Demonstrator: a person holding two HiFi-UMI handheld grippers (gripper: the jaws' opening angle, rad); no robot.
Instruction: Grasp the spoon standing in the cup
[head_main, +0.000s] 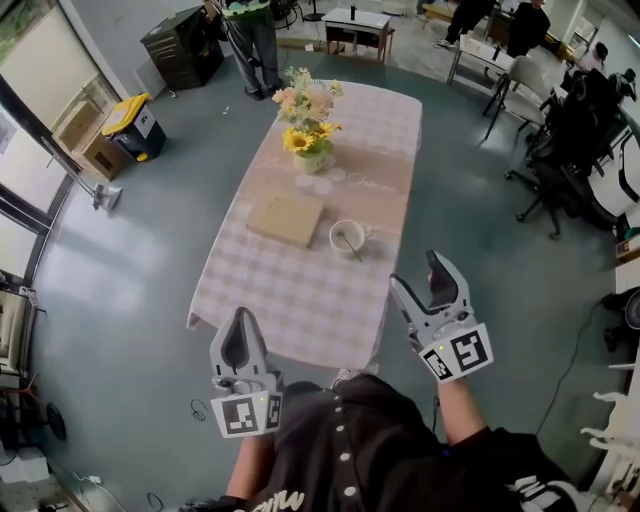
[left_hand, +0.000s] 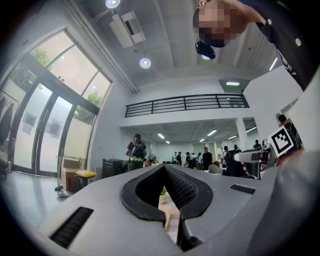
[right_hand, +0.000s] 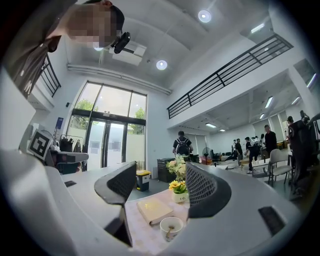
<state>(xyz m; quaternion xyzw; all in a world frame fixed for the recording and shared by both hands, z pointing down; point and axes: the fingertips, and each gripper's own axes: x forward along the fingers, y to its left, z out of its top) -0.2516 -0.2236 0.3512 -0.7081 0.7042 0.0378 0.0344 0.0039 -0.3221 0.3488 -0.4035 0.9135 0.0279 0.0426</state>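
The approach has not yet begun in earnest. The cup (head_main: 348, 237) stands near the middle of the table (head_main: 300, 305), just right of a tan book (head_main: 286, 218), with the spoon (head_main: 349, 244) leaning inside it. The right gripper (head_main: 413, 270) hovers off the table's near right corner with its jaws apart and empty, while the left gripper (head_main: 240, 322) hangs nearer with jaws together. Next, the right gripper likely must reach forward and leftward over the cup and straddle the handle. Small print on the flower pot (right_hand: 180, 198) is too tiny to read.

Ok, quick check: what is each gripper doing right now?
Left gripper: shut, holding nothing.
Right gripper: open and empty, short of the cup with the spoon.
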